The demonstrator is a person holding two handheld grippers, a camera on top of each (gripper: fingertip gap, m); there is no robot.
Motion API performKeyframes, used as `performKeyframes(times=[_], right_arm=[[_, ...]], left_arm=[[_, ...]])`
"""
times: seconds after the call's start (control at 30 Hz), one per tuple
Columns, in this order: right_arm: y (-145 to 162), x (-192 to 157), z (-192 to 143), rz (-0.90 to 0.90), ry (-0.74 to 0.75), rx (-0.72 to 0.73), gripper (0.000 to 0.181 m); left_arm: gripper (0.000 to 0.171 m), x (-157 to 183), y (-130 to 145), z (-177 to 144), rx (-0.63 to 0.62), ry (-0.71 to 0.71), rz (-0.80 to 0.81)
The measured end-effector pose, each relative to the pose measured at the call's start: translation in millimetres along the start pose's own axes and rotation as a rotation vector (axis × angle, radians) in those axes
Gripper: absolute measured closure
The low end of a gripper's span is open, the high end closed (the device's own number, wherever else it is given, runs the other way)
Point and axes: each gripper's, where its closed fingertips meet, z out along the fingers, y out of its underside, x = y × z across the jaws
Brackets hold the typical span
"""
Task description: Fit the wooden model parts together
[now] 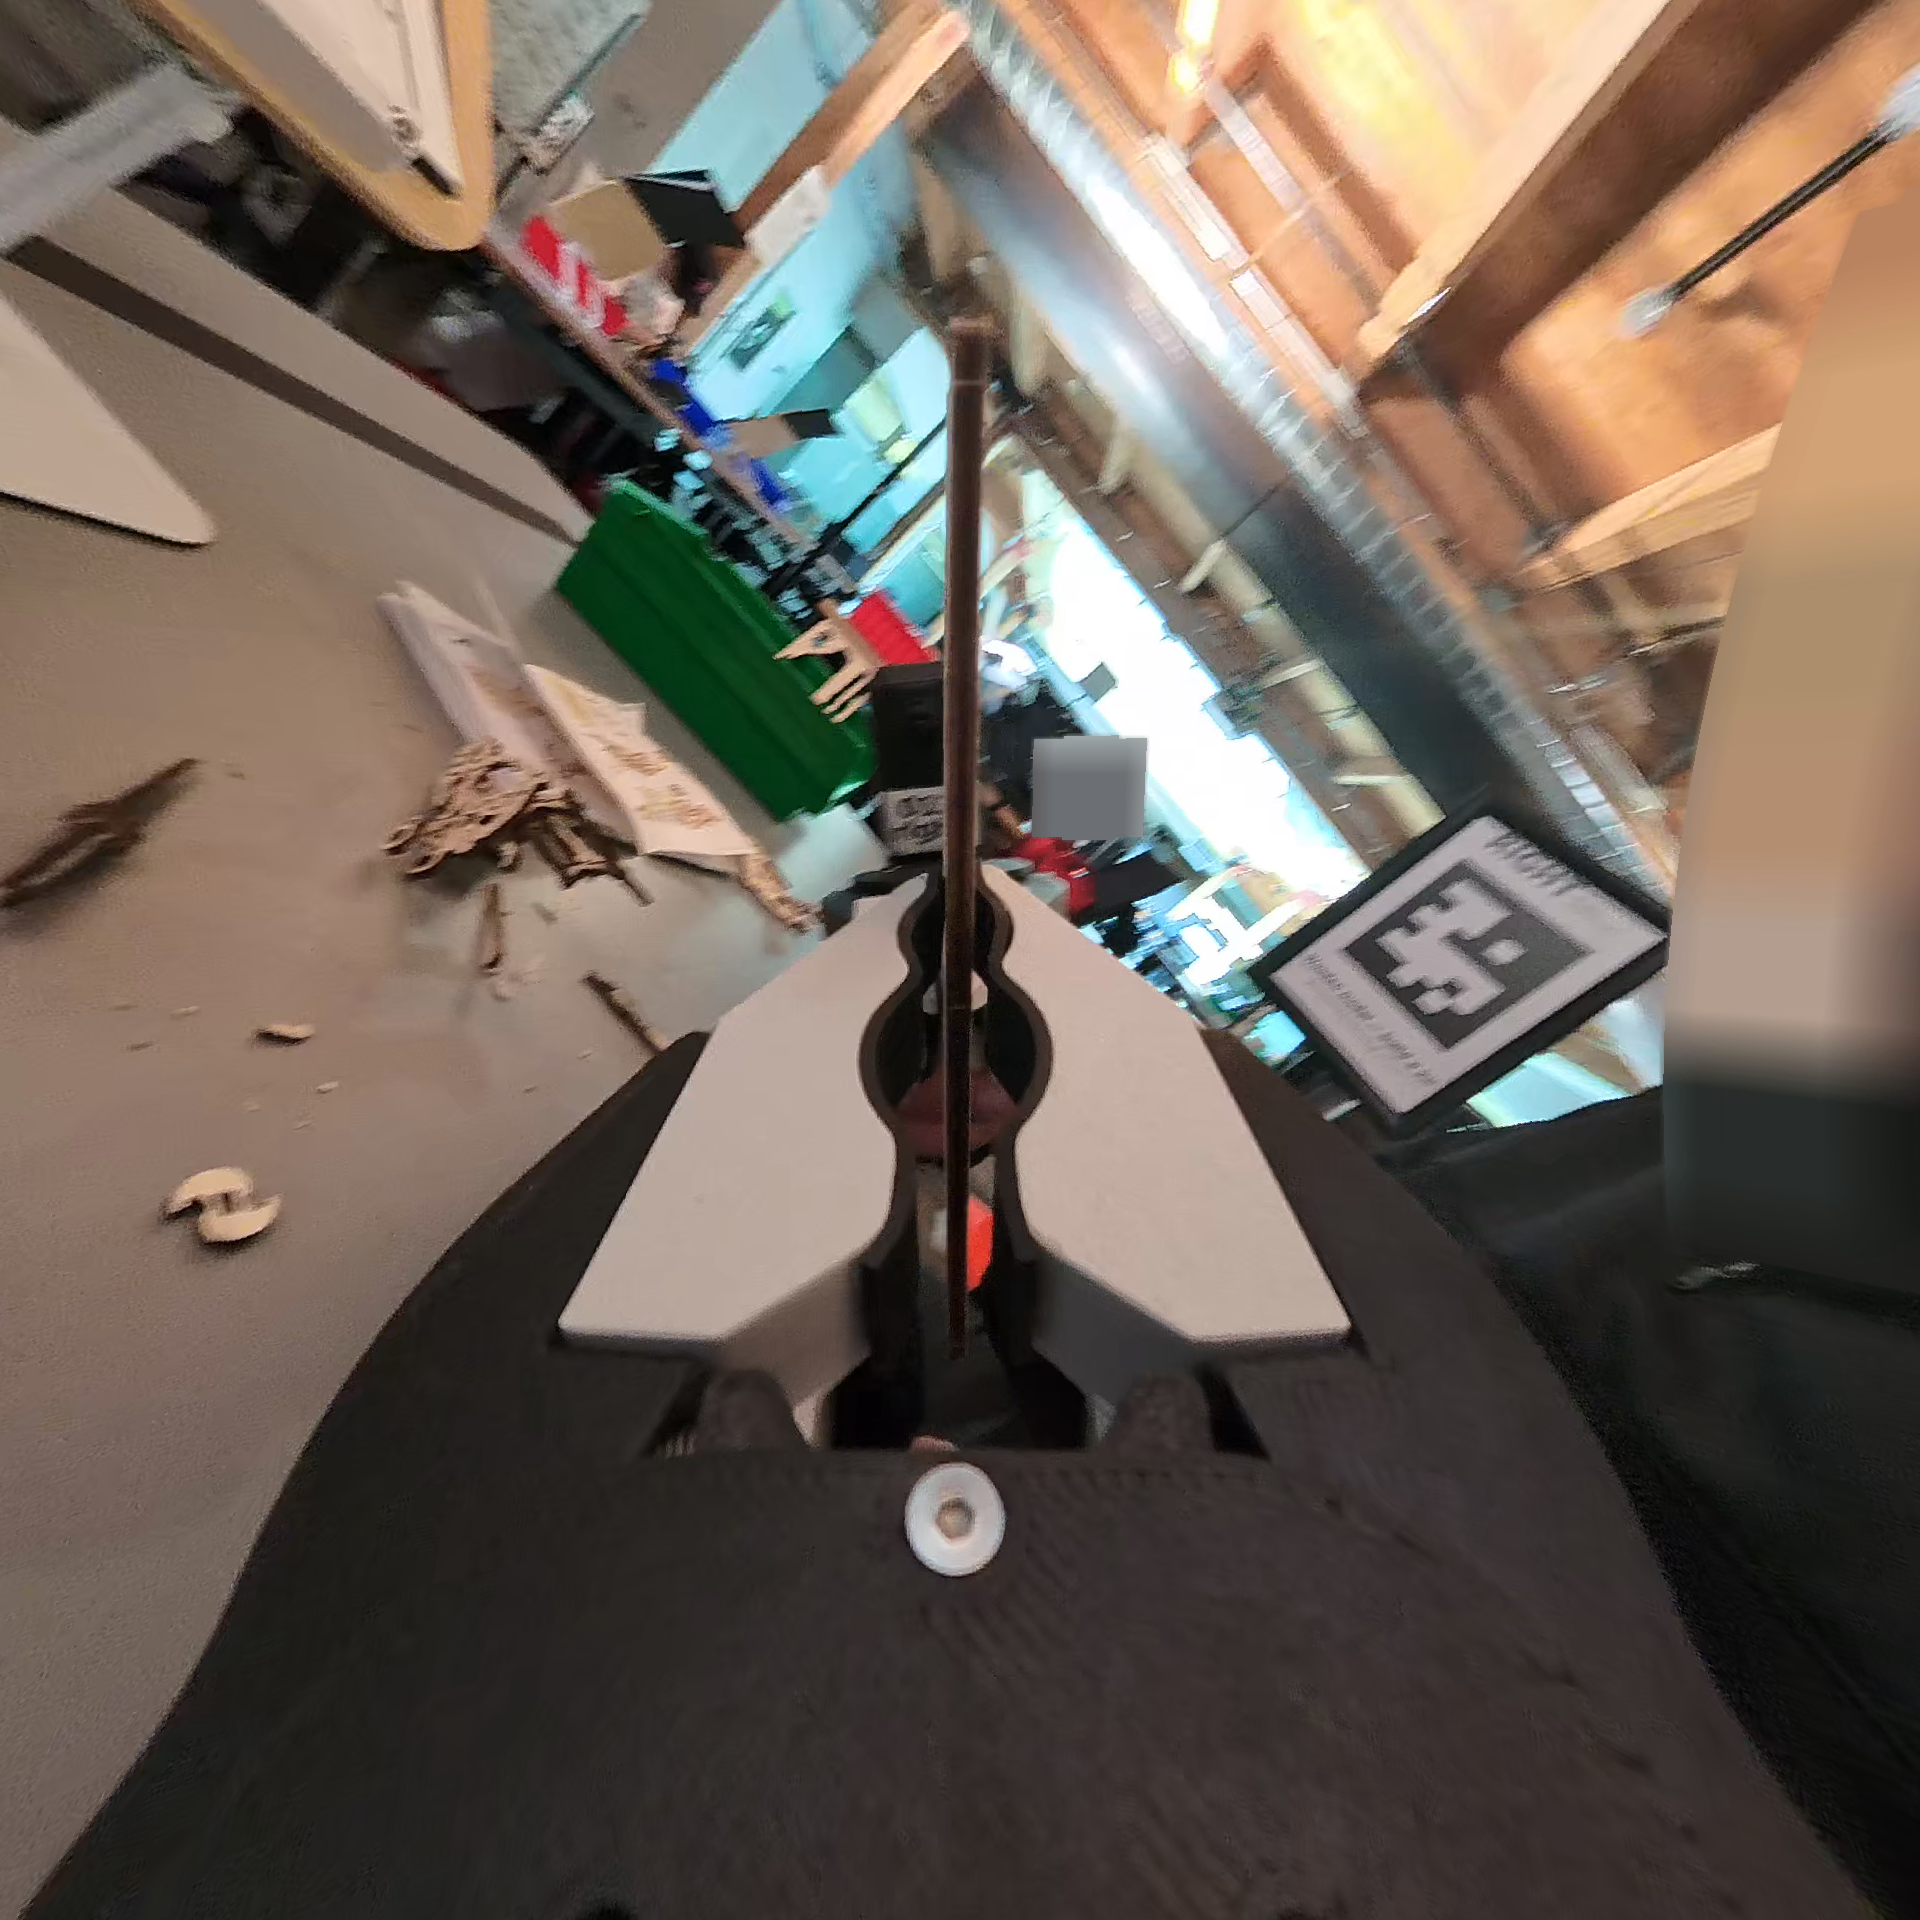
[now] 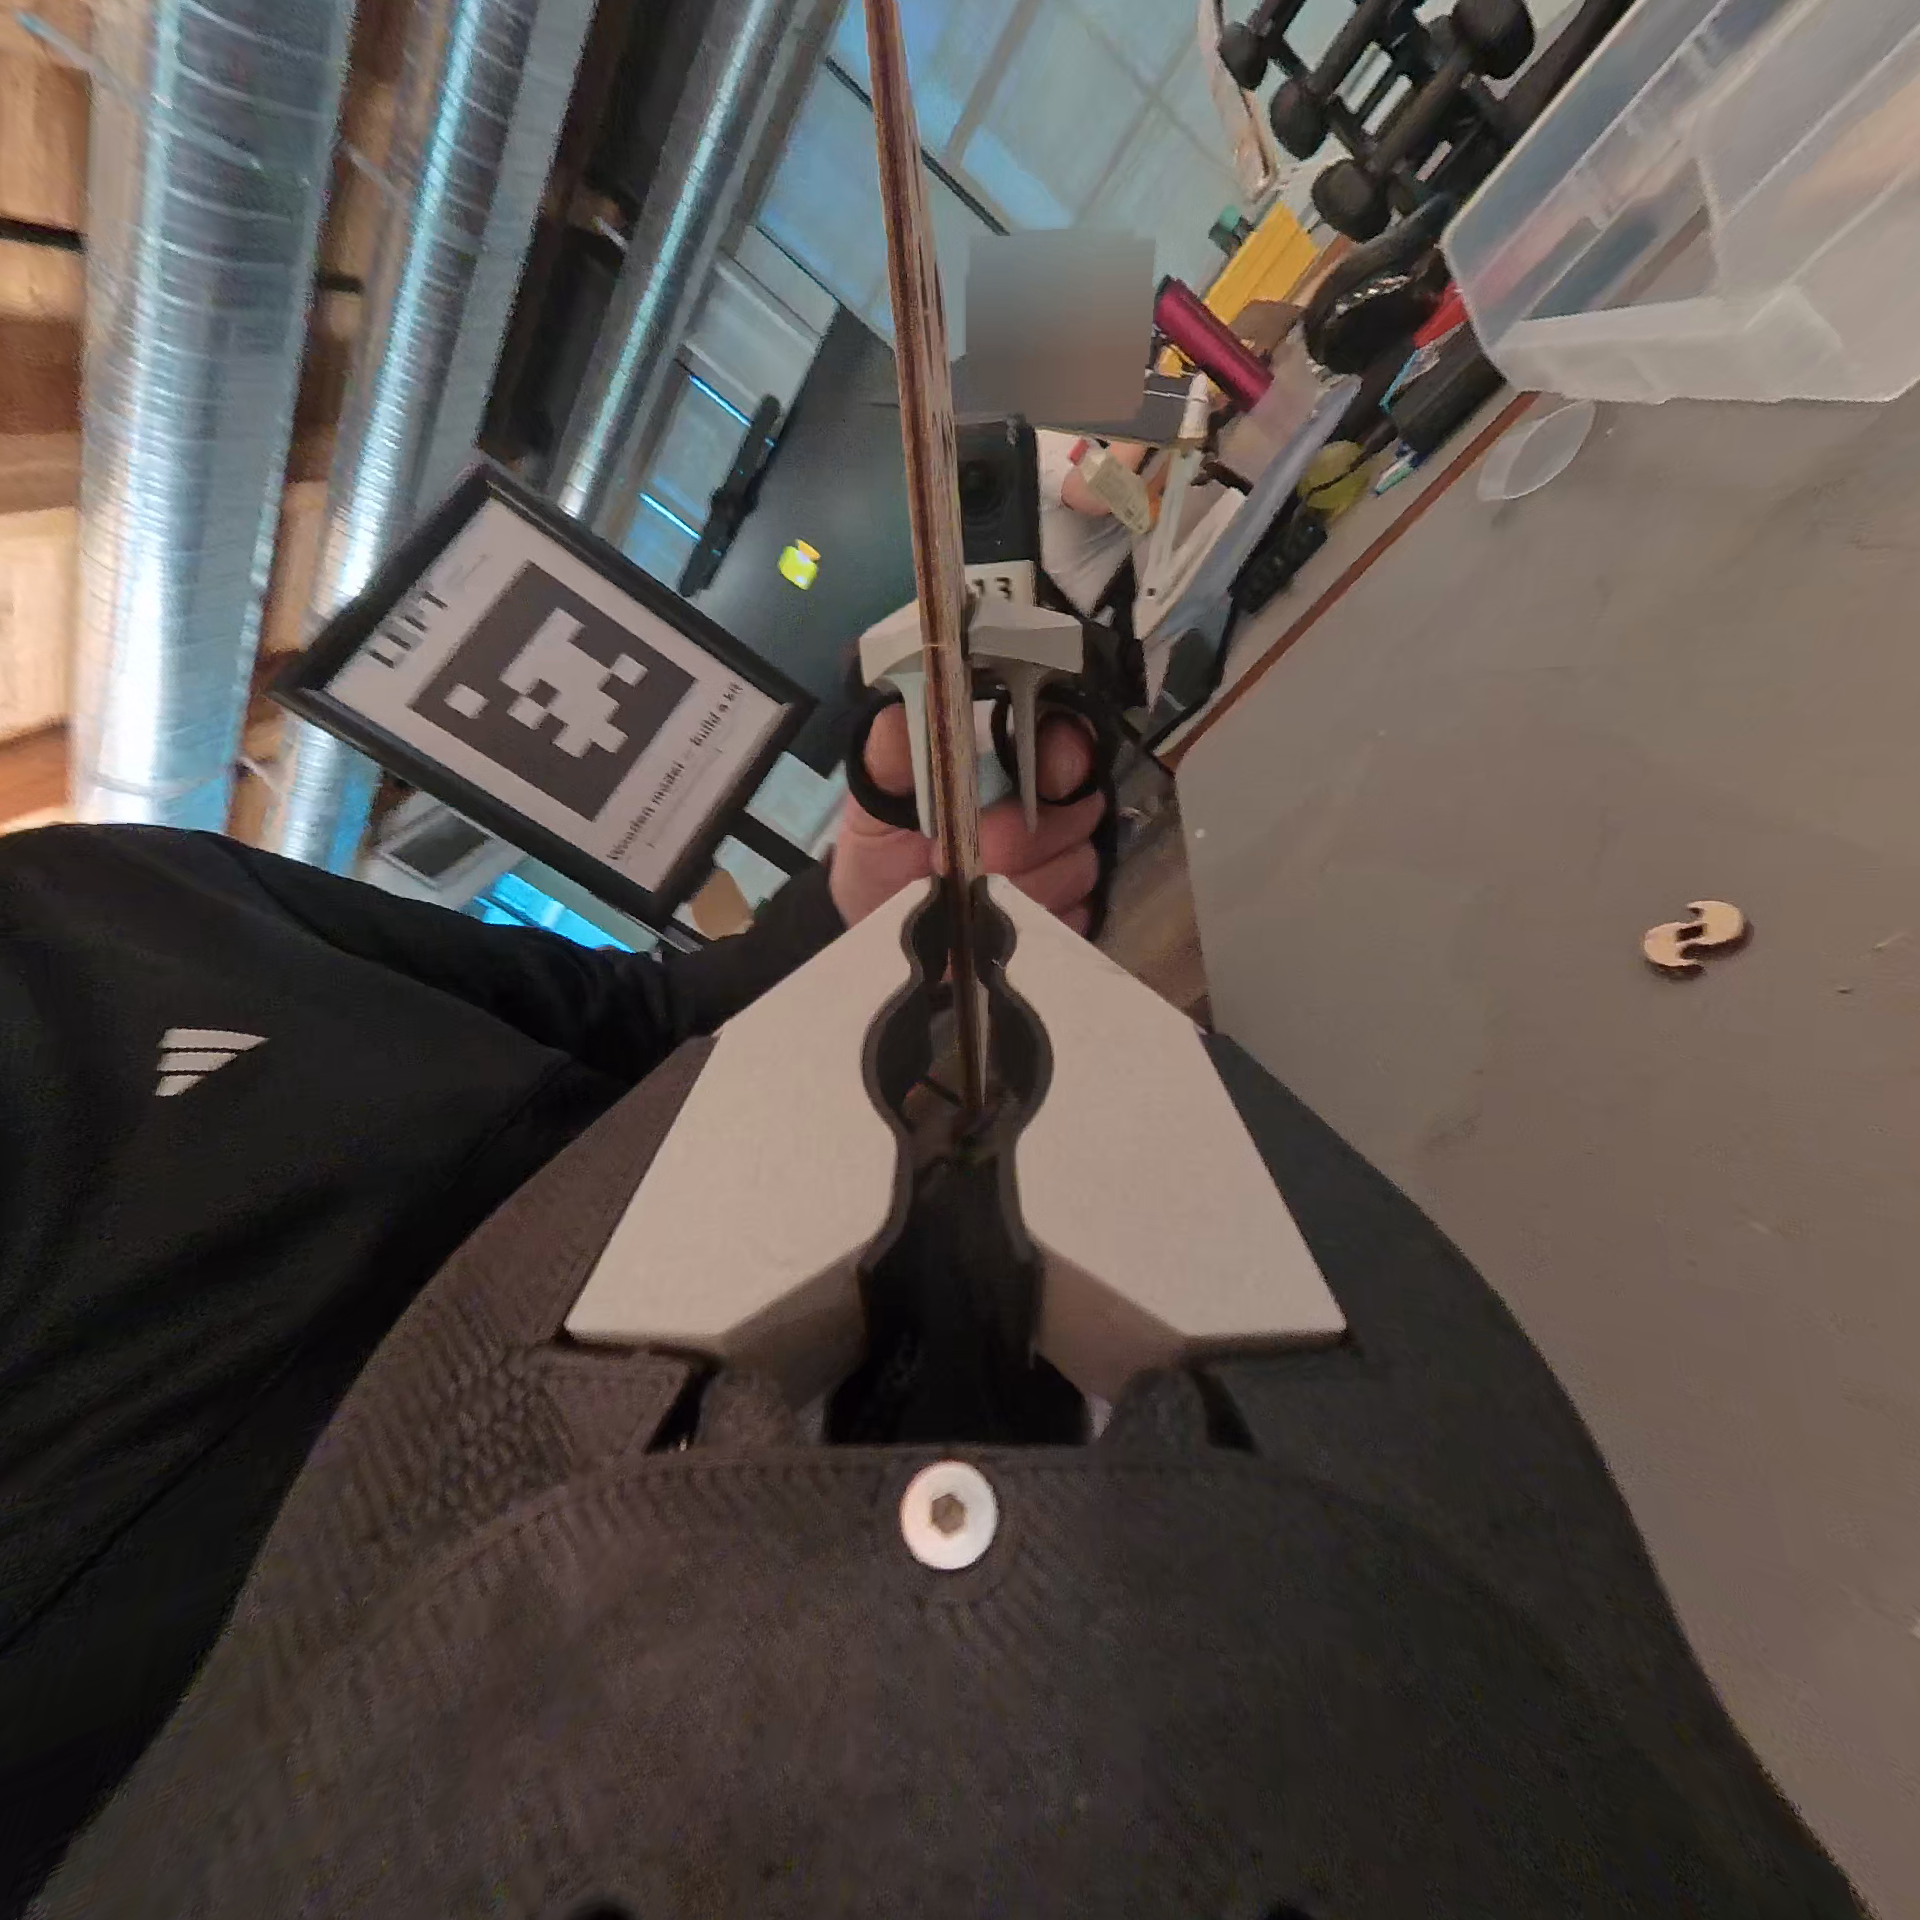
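Wooden thin sheet (image 1: 964,727) stands edge-on, pinched between the left gripper (image 1: 961,914) jaws; the right gripper (image 2: 961,914) pinches a similar panel (image 2: 925,468).

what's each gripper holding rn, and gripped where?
Left gripper is shut on a thin flat wooden sheet, seen edge-on, clamped at its near end. Right gripper is shut on a similar thin wooden panel, also at its near end.
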Motion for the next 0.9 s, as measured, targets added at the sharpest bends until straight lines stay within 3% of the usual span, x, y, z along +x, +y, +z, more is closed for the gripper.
performKeyframes(times=[0.17,0.37,0.6,0.7,0.77,0.9], right_arm=[[-13.9,-6.1,2.1,-0.149,0.076,0.022,0.167],[-33.5,-10.6,-3.4,-0.277,0.16,0.079,0.172],[-31.5,-11.1,-6.8,-0.255,0.151,0.052,0.177],[-29.0,-16.7,-5.6,-0.234,0.096,0.048,0.181],[-23.6,-17.9,-2.2,-0.23,0.071,0.019,0.181],[-23.5,-13.4,-0.8,-0.226,0.106,0.019,0.179]], left_arm=[[0.17,2.7,11.0,7.2,-0.084,-0.051,0.059],[0.17,8.2,26.9,15.9,-0.181,-0.052,0.095],[0.169,8.9,34.8,21.8,-0.22,-0.046,0.125],[0.159,13.7,36.3,26.1,-0.238,0.002,0.118],[0.168,14.6,40.5,30.4,-0.266,0.005,0.14],[0.17,10.0,41.1,31.9,-0.293,-0.036,0.179]])
